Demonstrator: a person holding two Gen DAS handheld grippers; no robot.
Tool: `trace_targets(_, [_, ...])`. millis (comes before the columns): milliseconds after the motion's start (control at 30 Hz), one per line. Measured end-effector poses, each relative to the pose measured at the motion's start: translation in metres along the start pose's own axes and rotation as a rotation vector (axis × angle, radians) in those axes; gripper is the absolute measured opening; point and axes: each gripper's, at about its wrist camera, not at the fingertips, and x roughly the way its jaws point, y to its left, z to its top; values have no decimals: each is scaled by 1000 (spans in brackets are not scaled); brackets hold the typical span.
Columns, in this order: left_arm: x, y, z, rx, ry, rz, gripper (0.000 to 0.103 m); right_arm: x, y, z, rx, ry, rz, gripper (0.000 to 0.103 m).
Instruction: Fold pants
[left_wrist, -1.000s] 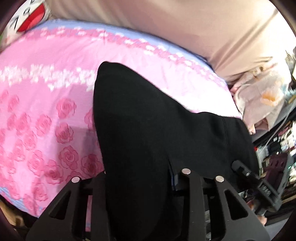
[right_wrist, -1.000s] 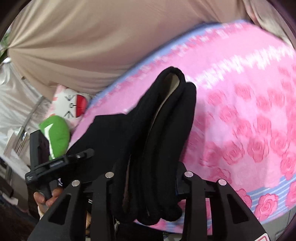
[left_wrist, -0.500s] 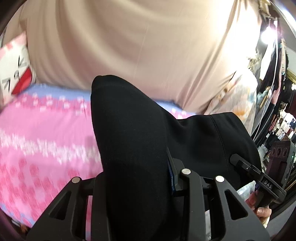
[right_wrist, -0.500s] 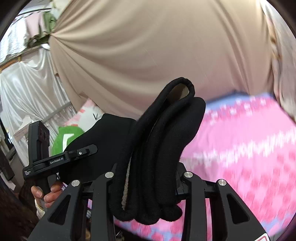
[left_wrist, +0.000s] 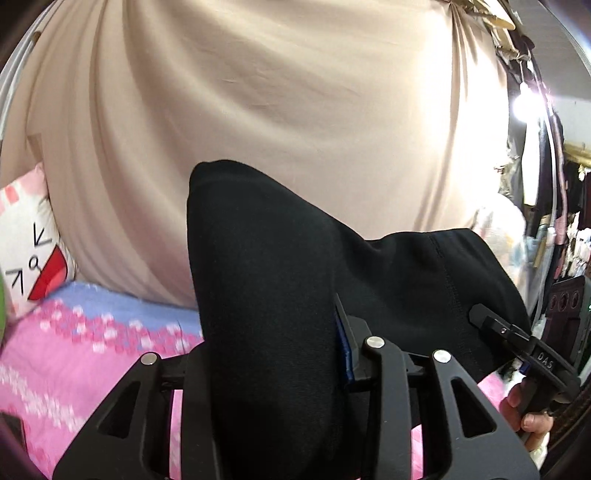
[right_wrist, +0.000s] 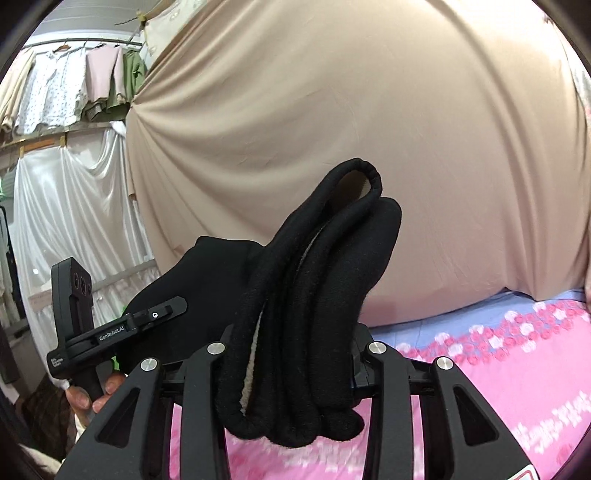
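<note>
The pants (left_wrist: 273, 295), black and bunched, hung in the air above the bed (left_wrist: 74, 354), carried at two ends by the two tools. In the left wrist view the left tool (left_wrist: 273, 354) had a broad fold of the cloth between its fingers (left_wrist: 373, 369); its jaws were easing apart, yet the cloth filled the gap and stood up from it, so the grip held. From that fold the fabric ran rightward across the bed's near edge to the right tool (left_wrist: 517, 343), gripped by a hand (left_wrist: 524, 410) at the frame's lower right.

In the right wrist view the right tool (right_wrist: 291, 354) pinched a thick roll of several layers of the pants (right_wrist: 314, 295), the rolled hem looping above the jaws and a lump hanging below them. Left of the bed, the left tool (right_wrist: 122, 325) showed side-on with black cloth behind it, held by the other hand (right_wrist: 96, 391).

The bed wore a pink rose-patterned cover with a blue border. Behind the bed hung a beige curtain (right_wrist: 351, 129). A white cartoon pillow (left_wrist: 33, 251) lay at the bed's left end, and clothes on a rail (right_wrist: 74, 81) hung beyond it.
</note>
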Motion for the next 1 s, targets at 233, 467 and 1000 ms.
trace_targets(233, [100,27,-4,31,20,62,35,80,-57,-10,46,6,-23,34])
trace_targets(467, [213,53,-55,55,120,128,35,168,-134,-48,136,111,-77,34])
trace_targets(1000, [303,137,-155,-200,494,143,63,230,-248,-144,283,443,-366,66])
